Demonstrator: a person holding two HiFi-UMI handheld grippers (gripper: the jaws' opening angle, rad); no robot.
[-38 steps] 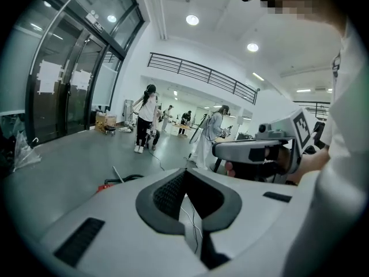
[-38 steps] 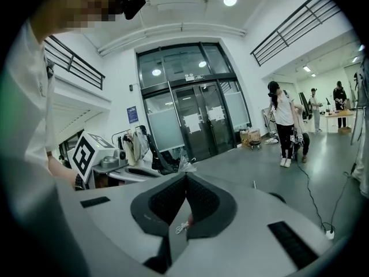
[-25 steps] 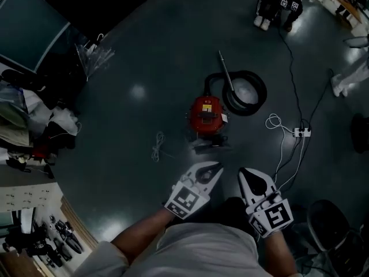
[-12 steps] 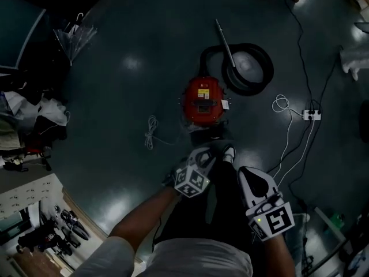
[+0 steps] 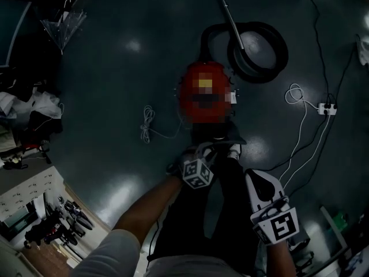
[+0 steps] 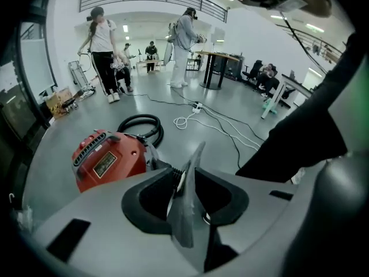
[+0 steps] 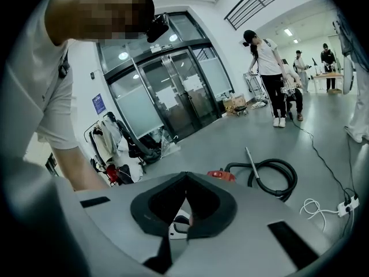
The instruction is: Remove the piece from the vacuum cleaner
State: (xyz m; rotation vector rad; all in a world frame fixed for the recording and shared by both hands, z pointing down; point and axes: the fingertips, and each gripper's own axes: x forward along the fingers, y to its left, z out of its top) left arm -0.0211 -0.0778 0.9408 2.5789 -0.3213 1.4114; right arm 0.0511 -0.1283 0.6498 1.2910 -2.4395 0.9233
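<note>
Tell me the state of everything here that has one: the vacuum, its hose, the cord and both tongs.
Vacuum: upright on the floor, hose attached.
Hose: coiled beside the vacuum.
White cord: bundled, loose on the floor.
Left tongs: open, empty.
Right tongs: shut, empty.

Floor [image 5: 115, 68]: dark, glossy, patches of reflected light.
White cord bundle [image 5: 147, 124] lies loose mid-floor.
White cable loop [image 5: 294, 93] lies near a power strip [image 5: 326, 107], toward the floor's right edge.
Clear umbrella [image 5: 62, 22] at the far left edge, with a heap of clothes [image 5: 31, 111] along that same edge.
Small tools [image 5: 63, 224] on a pale worktop [image 5: 26, 198], near left corner.
Farther off stand a person in a white shirt [image 6: 102, 39] and a person in a grey top [image 6: 185, 33], the latter beside a round table [image 6: 214, 68].
Glass doors [image 7: 173, 91], with a clothes rack [image 7: 109, 143] near them.
</note>
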